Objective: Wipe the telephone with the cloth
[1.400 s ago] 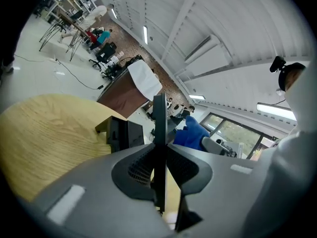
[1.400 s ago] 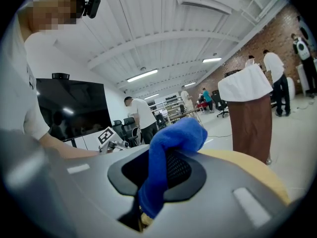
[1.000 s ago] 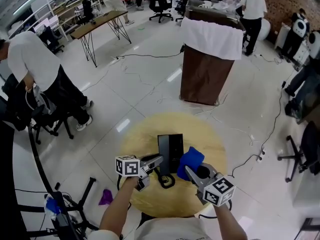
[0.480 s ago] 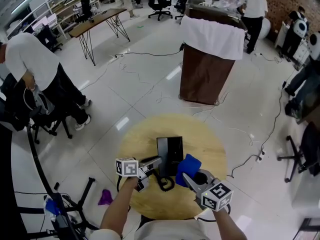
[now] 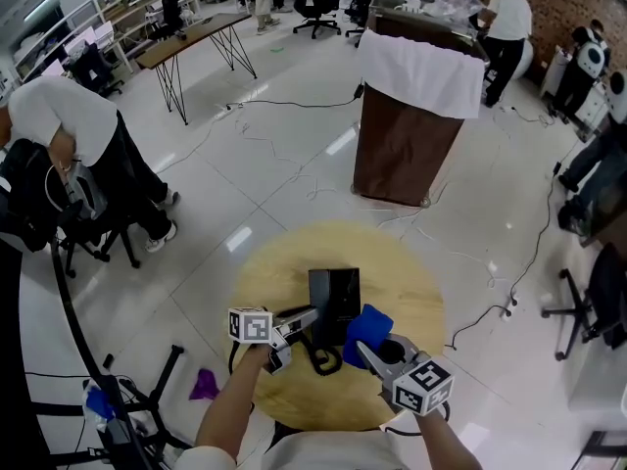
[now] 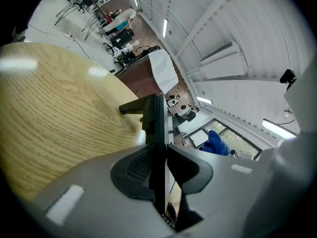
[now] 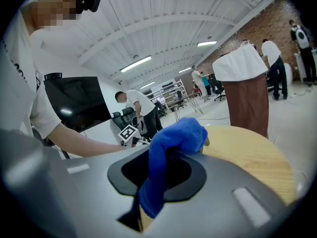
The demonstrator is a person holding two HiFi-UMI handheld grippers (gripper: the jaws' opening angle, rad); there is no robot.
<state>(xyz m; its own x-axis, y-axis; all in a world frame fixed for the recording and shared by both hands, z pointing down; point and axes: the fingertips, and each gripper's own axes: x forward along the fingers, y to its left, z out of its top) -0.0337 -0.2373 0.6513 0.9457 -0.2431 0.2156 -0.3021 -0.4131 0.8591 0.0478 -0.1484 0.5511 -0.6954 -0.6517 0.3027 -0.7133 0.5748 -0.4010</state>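
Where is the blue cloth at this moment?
In the head view the blue cloth is at lower centre, clamped in the right gripper, just right of the black telephone on the round wooden table.

Overhead, 2 low; table [image 5: 265, 282] shared.

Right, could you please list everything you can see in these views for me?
round light wooden table: one, pale yellow, centre foreground
black telephone: one, on the table
black looped cord: one, on the table, nearer than the telephone
blue cloth: one, bunched at the telephone's right side
brown lectern under a white drape: one, beyond the table
purple scrap: one, on the floor left of the table
long desk: one, brown top, black legs, far left
black office chairs: several, at the back and left
people in white tops: several, round the room's edges
left claw: grey, shut on the telephone's edge, jaws just been opening
right claw: grey, shut on the blue cloth
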